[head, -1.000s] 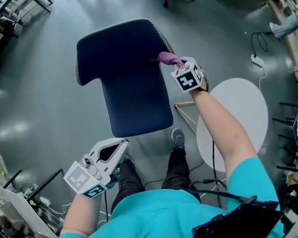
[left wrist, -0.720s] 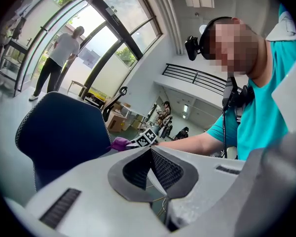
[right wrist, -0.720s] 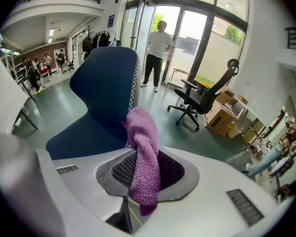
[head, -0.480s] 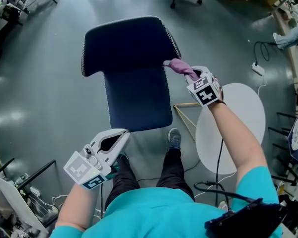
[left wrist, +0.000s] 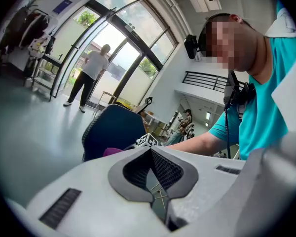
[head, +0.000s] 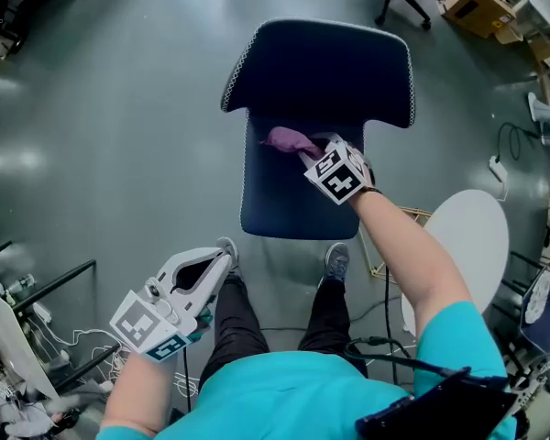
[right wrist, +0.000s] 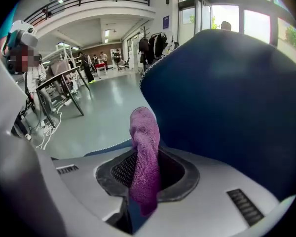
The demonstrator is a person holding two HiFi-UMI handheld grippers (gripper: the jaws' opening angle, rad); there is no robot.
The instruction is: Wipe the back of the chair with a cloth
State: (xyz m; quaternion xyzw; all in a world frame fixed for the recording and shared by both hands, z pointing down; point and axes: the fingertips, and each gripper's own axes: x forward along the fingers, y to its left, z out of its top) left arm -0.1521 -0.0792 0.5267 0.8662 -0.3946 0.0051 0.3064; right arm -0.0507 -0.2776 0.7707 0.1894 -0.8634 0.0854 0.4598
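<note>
Right gripper (head: 304, 154) is clamping a purple cloth (right wrist: 144, 147). Its jaws are pressing together on the fabric's middle, one bunched end standing up beyond the jaw tips and the other hanging down behind them, toward the gripper's body. Directly ahead of those tips and to their right, the dark blue chair (head: 316, 67) is filling most of the right gripper view, its pale stitched edge running just left of the cloth's free end. In the head view this gripper is hovering over the blue upholstery. The cloth is lying just beyond its tips, where the narrow panel is widening into the broad upper panel. Whether the fabric is pressing on the upholstery is not showing clearly; the two are at least just beside one another.

Left gripper (left wrist: 149, 152) is holding nothing. Its jaws are meeting at the tips, leaving only the shaped hollow behind them. It is hanging low beside the person's leg (head: 234, 324), well apart from the chair, which is standing ahead of its tips. A sliver of the cloth is showing just left of them.

White round table (head: 463, 236) is standing to the right of the arm (head: 403, 246) carrying the right gripper. A grey shoe (head: 335, 260) is resting on the floor (head: 101, 136) behind that gripper, just short of the chair's near edge.
</note>
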